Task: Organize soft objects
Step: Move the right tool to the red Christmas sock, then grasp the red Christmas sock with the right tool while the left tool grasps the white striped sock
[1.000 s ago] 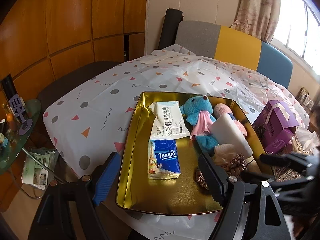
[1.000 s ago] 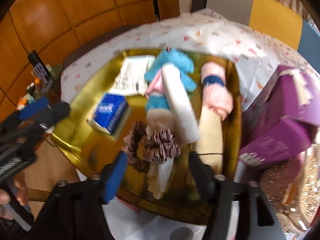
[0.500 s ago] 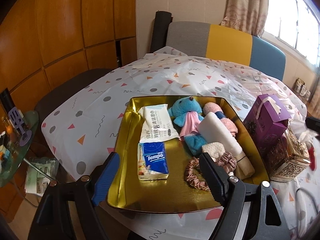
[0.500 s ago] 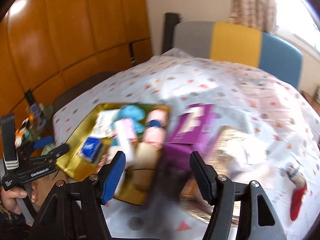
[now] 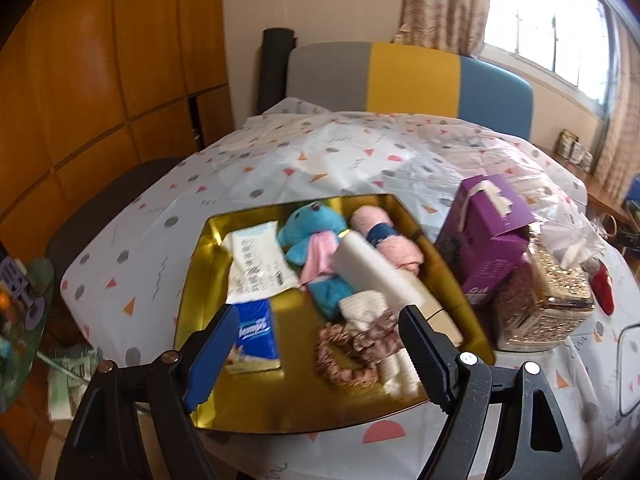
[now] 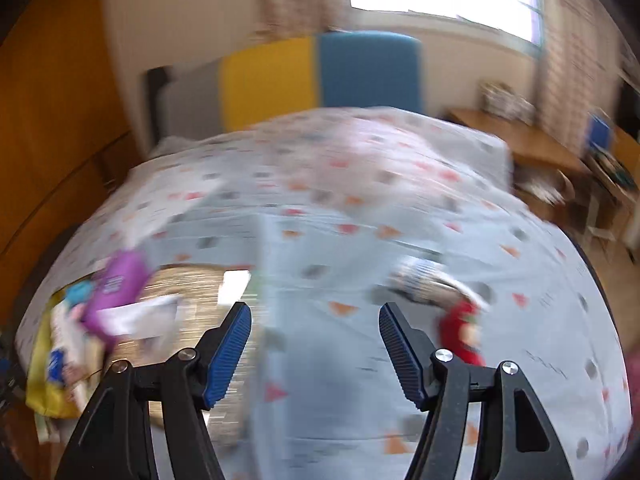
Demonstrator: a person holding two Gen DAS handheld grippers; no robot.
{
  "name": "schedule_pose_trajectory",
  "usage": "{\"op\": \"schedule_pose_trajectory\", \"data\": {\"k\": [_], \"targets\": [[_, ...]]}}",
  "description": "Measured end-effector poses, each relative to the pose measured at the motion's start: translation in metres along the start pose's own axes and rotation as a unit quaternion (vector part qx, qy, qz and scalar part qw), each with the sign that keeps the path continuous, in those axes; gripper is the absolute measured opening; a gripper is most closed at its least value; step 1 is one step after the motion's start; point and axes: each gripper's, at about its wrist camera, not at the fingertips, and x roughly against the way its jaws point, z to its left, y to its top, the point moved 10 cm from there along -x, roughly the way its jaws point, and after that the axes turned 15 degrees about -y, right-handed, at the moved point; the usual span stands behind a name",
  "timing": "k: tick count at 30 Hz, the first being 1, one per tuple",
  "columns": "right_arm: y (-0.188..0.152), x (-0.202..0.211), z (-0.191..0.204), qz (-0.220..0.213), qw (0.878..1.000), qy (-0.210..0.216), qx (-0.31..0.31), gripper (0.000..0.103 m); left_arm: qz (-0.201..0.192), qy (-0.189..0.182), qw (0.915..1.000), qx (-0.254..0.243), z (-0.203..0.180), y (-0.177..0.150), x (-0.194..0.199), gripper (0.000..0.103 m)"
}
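Above tray (image 5: 188,280), left tongs (image 5: 316,356) wide, empty.

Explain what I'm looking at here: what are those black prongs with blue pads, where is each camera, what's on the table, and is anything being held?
No robot here: a person holds a two-finger clamp in each hand, and a fisheye camera on each looks forward along its fingers. The left view shows the left gripper, open and holding nothing, above a gold tray on the patterned tablecloth. In the tray lie a blue plush toy, a wet-wipes pack, a Tempo tissue pack, a pink rolled towel and a scrunchie. Beside it stands a purple box. The right view is motion-blurred: the right gripper, also open and holding nothing, points at bare cloth near a red soft item.
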Motion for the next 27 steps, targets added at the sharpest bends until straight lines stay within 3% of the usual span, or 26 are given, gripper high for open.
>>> {"op": "schedule_pose_trajectory", "data": {"k": [4,8,12,18,19,20,21,23,27], "targets": [[-0.004,-0.035,-0.075,0.036,0.996,-0.045,-0.062,0.068,0.002,-0.04,0.9991,0.011,-0.015,0.008,-0.002,0.082],[-0.014,-0.06,-0.125,0.073,0.99,-0.07,-0.095,0.069,0.002,-0.074,0.9972,-0.001,-0.038,0.017,-0.003,0.082],[-0.026,-0.083,-0.127,0.105,0.99,-0.061,-0.068,0.069,-0.001,-0.117,0.9929,-0.02,-0.071,0.03,-0.001,0.082],[-0.048,-0.124,-0.104,0.147,0.987,-0.06,-0.031,0.069,-0.008,-0.175,0.9806,-0.089,-0.141,0.056,0.002,0.082],[-0.053,-0.131,-0.103,0.155,0.985,-0.067,-0.024,0.066,-0.007,-0.184,0.9779,-0.099,-0.153,0.061,0.001,0.082],[-0.059,-0.135,-0.103,0.167,0.983,-0.075,-0.013,0.034,-0.006,-0.192,0.9759,-0.104,-0.163,0.065,0.0,0.082],[-0.063,-0.136,-0.101,0.173,0.982,-0.077,0.001,0.02,-0.002,-0.202,0.9733,-0.108,-0.177,0.07,-0.002,0.082],[-0.057,-0.125,-0.108,0.151,0.983,-0.1,0.01,0.012,0.004,-0.226,0.9672,-0.116,-0.204,0.079,-0.006,0.082],[-0.044,-0.106,-0.146,0.128,0.981,-0.132,-0.056,0.012,0.032,-0.262,0.9544,-0.139,-0.269,0.091,-0.021,0.082]]}}
